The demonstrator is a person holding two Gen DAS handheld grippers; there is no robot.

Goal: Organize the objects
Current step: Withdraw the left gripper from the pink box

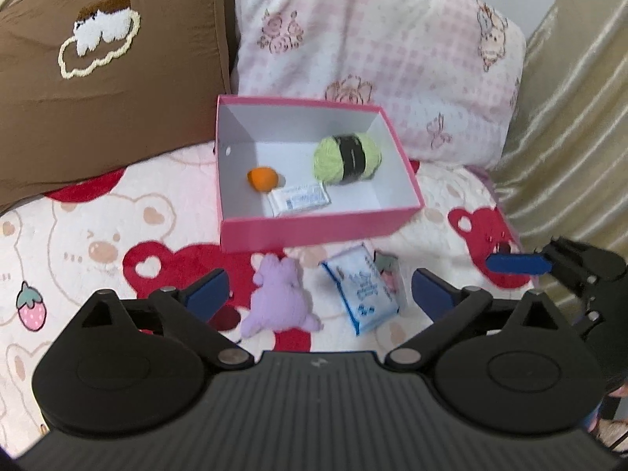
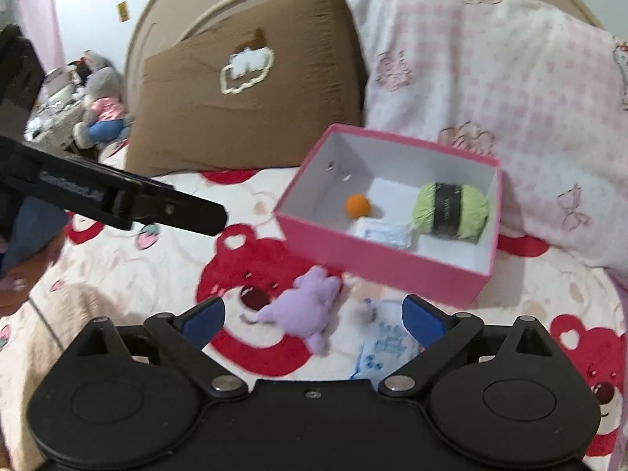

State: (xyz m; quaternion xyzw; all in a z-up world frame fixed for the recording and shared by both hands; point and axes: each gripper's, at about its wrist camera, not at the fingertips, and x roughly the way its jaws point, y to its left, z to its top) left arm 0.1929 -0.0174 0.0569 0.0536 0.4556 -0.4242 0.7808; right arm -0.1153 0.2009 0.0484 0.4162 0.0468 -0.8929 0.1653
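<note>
— Pink cardboard, that open box [image 1: 314, 227]: where does it sit?

— On the bed, on the bear-print blanket [image 1: 78, 243], just in front of the brown pillow [image 1: 110, 78] and the pink checked pillow [image 1: 384, 51].

— What lies inside it?

— A green yarn skein [image 1: 347, 157] with a black band, an orange ball [image 1: 262, 178] and a small white packet [image 1: 300, 199], all on the white floor of the box.

— And outside?

— A purple plush toy [image 1: 276, 300] and a blue-and-white tissue pack [image 1: 363, 288] lie on the blanket just in front of the box's near wall, side by side. A small carton with a strawberry picture [image 1: 390, 274] lies against the tissue pack.

— The jaws?

— The left gripper [image 1: 318, 294] has its jaws wide apart with nothing between the pads; the plush and the tissue pack show beyond them. The right gripper [image 2: 314, 320] also stands wide apart and empty above the same two things.
</note>
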